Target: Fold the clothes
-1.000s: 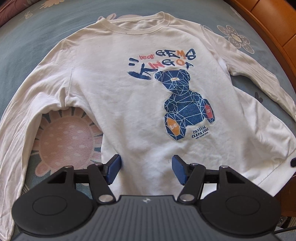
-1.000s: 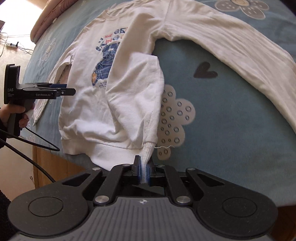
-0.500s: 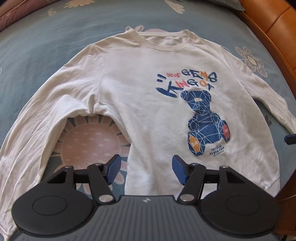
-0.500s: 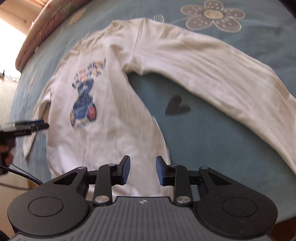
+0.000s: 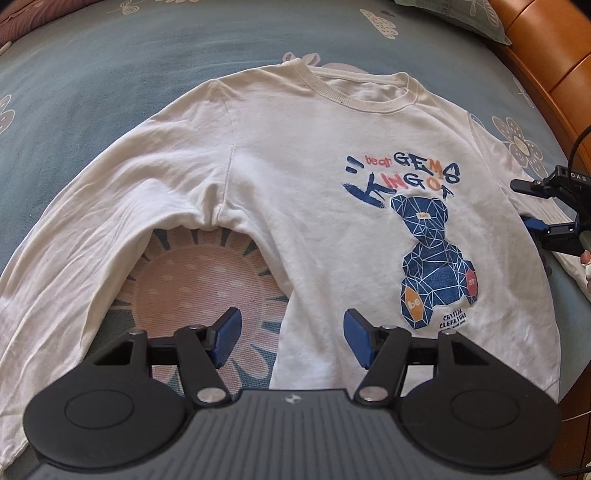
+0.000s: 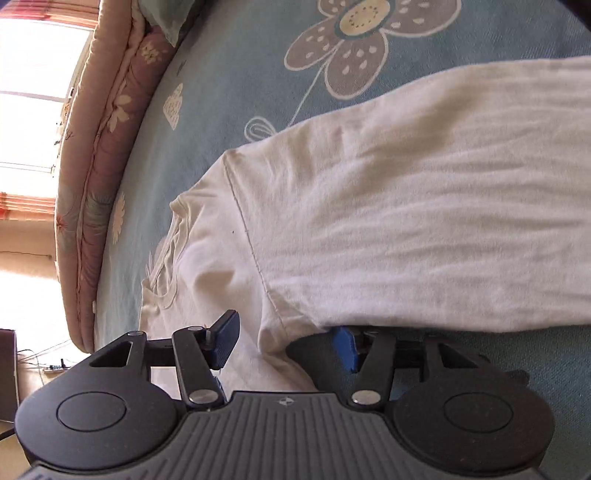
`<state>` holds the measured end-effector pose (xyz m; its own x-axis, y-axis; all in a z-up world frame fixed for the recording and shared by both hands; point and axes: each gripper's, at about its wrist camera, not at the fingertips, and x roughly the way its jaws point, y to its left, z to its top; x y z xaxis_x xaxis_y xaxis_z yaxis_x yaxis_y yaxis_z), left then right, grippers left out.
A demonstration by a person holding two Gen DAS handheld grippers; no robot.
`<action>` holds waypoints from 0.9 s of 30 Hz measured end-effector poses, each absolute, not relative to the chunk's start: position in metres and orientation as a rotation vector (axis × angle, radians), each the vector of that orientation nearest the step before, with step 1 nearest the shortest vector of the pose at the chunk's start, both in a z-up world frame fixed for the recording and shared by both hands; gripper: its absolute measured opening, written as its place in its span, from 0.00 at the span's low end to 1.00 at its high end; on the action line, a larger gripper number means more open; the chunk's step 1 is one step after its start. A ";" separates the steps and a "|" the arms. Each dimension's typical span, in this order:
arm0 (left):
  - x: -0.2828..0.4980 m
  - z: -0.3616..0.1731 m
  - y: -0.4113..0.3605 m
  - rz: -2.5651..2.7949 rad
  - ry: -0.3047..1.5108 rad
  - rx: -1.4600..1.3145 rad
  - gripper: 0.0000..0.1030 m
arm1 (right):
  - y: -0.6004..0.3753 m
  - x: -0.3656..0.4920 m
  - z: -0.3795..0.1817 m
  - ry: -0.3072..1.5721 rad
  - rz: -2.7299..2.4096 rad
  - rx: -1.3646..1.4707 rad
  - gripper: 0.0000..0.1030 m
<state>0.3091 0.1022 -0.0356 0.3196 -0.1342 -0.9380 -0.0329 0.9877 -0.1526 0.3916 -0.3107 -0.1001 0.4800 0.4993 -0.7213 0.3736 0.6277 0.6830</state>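
A white long-sleeved shirt (image 5: 314,177) with a blue bear print (image 5: 432,258) lies flat, front up, on a blue flowered bedspread (image 5: 110,66). My left gripper (image 5: 291,338) is open and empty, hovering over the shirt's left side edge near the hem. My right gripper (image 6: 286,341) is open at the shirt's right armpit (image 6: 280,314); one pad rests above the body cloth, the other sits under the sleeve (image 6: 443,206) edge. It also shows at the right of the left wrist view (image 5: 532,206).
A wooden bed frame (image 5: 546,48) runs along the right edge. A pink quilt roll (image 6: 96,155) lies along the bed's far side. A pillow corner (image 5: 461,14) sits at the top. Floor and cables show beyond the bed edge (image 6: 33,358).
My right gripper let go of the hem corner, opened, and moved up to the right armpit. My left gripper drifted left from the body's middle to its left edge.
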 end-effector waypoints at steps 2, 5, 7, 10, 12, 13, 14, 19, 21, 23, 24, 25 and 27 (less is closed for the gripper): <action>0.310 -0.036 0.106 -0.062 1.249 -0.155 0.60 | -0.302 0.399 -0.093 1.094 0.068 0.804 0.32; 0.310 -0.036 0.112 -0.054 1.251 -0.156 0.60 | -0.301 0.417 -0.086 1.077 0.042 0.655 0.12; 0.311 -0.036 0.116 -0.045 1.250 -0.154 0.60 | -0.306 0.429 -0.079 1.046 0.023 0.588 0.11; 0.312 -0.037 0.122 -0.026 1.244 -0.157 0.60 | -0.314 0.443 -0.070 1.004 0.010 0.509 0.11; 0.314 -0.038 0.126 -0.014 1.240 -0.174 0.60 | -0.314 0.444 -0.071 1.024 0.026 0.486 0.13; 0.314 -0.038 0.128 -0.009 1.235 -0.185 0.60 | -0.314 0.445 -0.071 1.034 0.034 0.475 0.14; 0.316 -0.037 0.129 -0.005 1.227 -0.197 0.60 | -0.314 0.445 -0.072 1.044 0.043 0.463 0.16; 0.328 -0.042 0.140 0.009 1.186 -0.319 0.60 | -0.306 0.403 -0.061 1.084 0.095 0.402 0.36; 0.334 -0.047 0.145 0.012 1.163 -0.391 0.60 | -0.301 0.386 -0.061 1.110 0.112 0.380 0.37; 0.343 -0.058 0.152 0.020 1.134 -0.480 0.58 | -0.296 0.372 -0.060 1.133 0.129 0.355 0.38; 0.347 -0.063 0.156 0.032 1.124 -0.526 0.56 | -0.294 0.366 -0.060 1.142 0.136 0.348 0.38; 0.351 -0.068 0.160 0.043 1.113 -0.571 0.55 | -0.292 0.362 -0.060 1.149 0.143 0.348 0.38; 0.354 -0.078 0.169 0.075 1.079 -0.681 0.43 | -0.292 0.356 -0.059 1.156 0.150 0.354 0.39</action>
<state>0.3540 0.1694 -0.0776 0.4905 -0.2643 -0.8304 -0.3760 0.7954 -0.4753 0.3563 -0.2925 -0.0588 0.4007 0.2962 -0.8670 0.0647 0.9348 0.3493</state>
